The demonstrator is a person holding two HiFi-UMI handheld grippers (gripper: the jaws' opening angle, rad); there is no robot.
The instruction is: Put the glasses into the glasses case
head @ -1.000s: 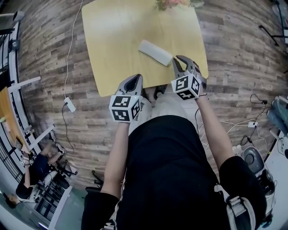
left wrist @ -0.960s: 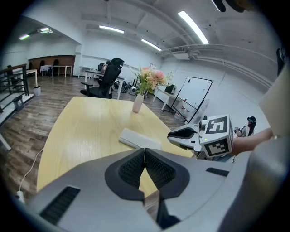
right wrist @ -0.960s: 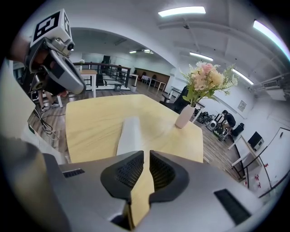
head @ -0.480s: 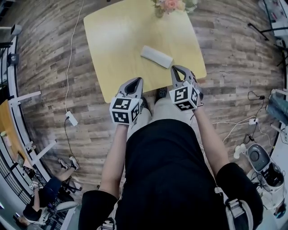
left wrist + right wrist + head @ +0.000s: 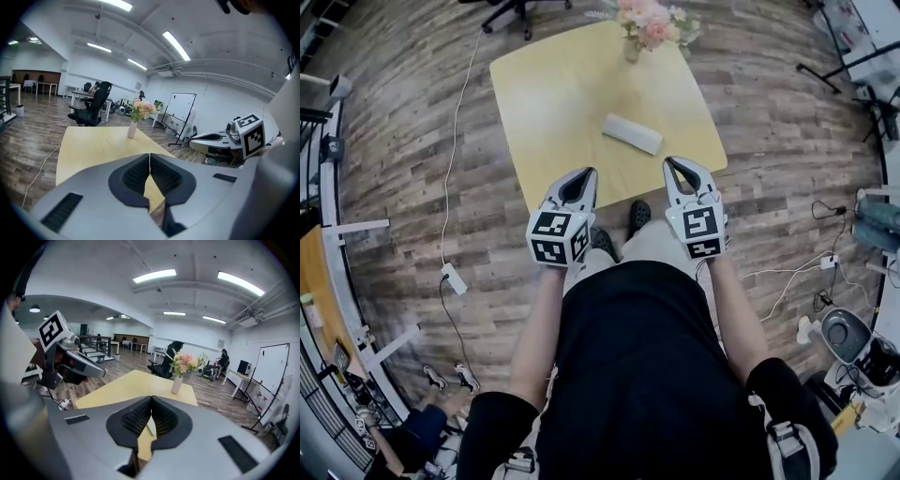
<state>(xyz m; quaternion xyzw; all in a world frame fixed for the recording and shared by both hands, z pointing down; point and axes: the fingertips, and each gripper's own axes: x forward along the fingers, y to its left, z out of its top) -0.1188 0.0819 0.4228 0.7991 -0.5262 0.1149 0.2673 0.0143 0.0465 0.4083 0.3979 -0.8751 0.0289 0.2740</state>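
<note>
Left forearm (image 5: 534, 328) and right forearm (image 5: 733, 314) extend forward side by side, left gripper (image 5: 584, 174) and right gripper (image 5: 673, 164) abreast and tilted slightly down, all 4 jaws pressed together in 2 empty pairs, marker cubes facing up.

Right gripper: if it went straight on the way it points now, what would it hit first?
Most likely the yellow table top. The shut right gripper tilts down toward it, close to the white glasses case and short of the flower vase. Depth is hard to judge.
</note>
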